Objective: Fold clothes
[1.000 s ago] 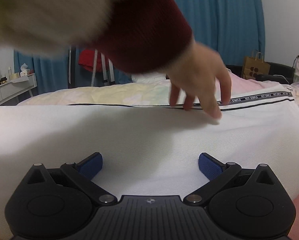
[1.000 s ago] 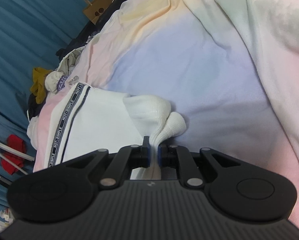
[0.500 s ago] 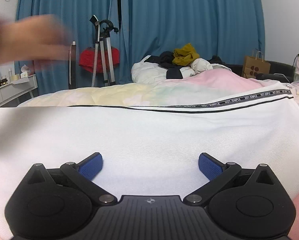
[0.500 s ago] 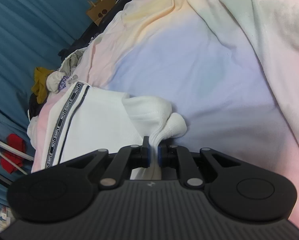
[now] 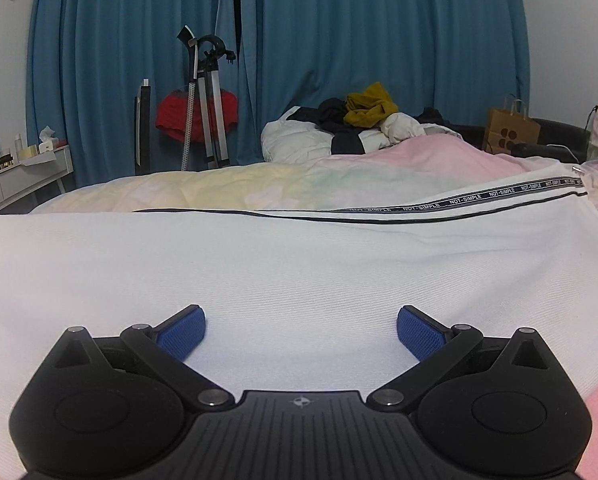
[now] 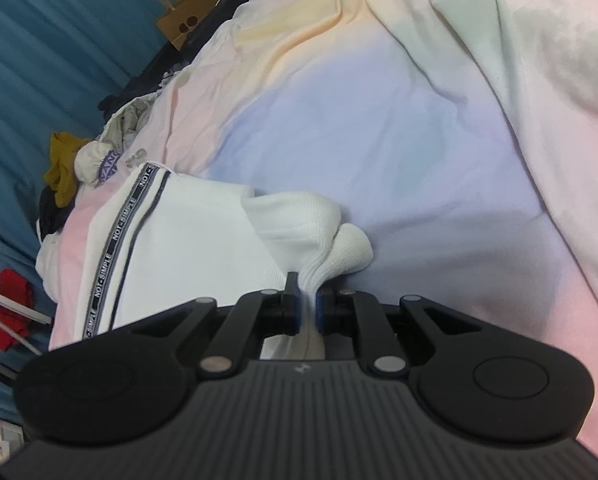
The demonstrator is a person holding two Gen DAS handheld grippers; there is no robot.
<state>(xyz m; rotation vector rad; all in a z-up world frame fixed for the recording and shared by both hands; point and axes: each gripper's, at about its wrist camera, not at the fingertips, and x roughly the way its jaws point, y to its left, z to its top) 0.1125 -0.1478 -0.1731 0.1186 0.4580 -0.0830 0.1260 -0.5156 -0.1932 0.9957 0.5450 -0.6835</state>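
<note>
A white garment (image 5: 299, 264) with a black "NOT-SIMPLE" stripe lies spread flat on the bed in the left wrist view. My left gripper (image 5: 301, 330) rests low over it, open and empty, with blue pads wide apart. In the right wrist view the same white garment (image 6: 187, 240) lies on the pastel bedcover. My right gripper (image 6: 307, 306) is shut on a bunched ribbed cuff (image 6: 331, 248) of the garment at its near corner.
A pastel duvet (image 6: 419, 128) covers the bed. A pile of clothes (image 5: 359, 120) sits at the far end by blue curtains (image 5: 339, 32). A stand (image 5: 205, 100) with a red item, a white desk (image 5: 23, 176) and a brown paper bag (image 5: 511, 128) stand around the bed.
A person's bare hand with a dark red cuff, which touched the garment's striped edge, swept away left and is out of view. Both grippers have stayed nearly still.
</note>
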